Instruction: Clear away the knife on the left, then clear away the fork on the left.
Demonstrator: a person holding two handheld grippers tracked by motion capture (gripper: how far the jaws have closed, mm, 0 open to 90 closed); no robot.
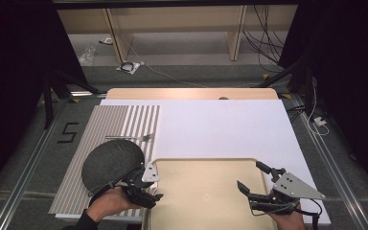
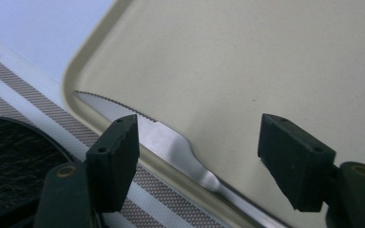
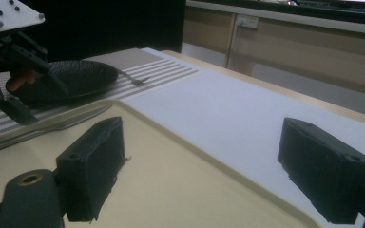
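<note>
A steel knife (image 2: 166,142) with a serrated blade lies along the left rim of the beige tray (image 1: 206,191), its handle running toward me. My left gripper (image 1: 154,188) hovers just over it, open (image 2: 199,161). The knife lies between and below the jaws, and neither pad touches it. In the right gripper view the knife (image 3: 52,126) rests on the tray's edge. My right gripper (image 1: 250,176) stands open over the tray's right side, nothing between its fingers (image 3: 202,171).
A black round plate (image 1: 112,163) sits on the striped placemat (image 1: 100,129) left of the tray, close to my left hand. A fork (image 1: 134,138) lies on the mat beyond the plate. A white sheet (image 1: 220,129) covers the table behind the tray.
</note>
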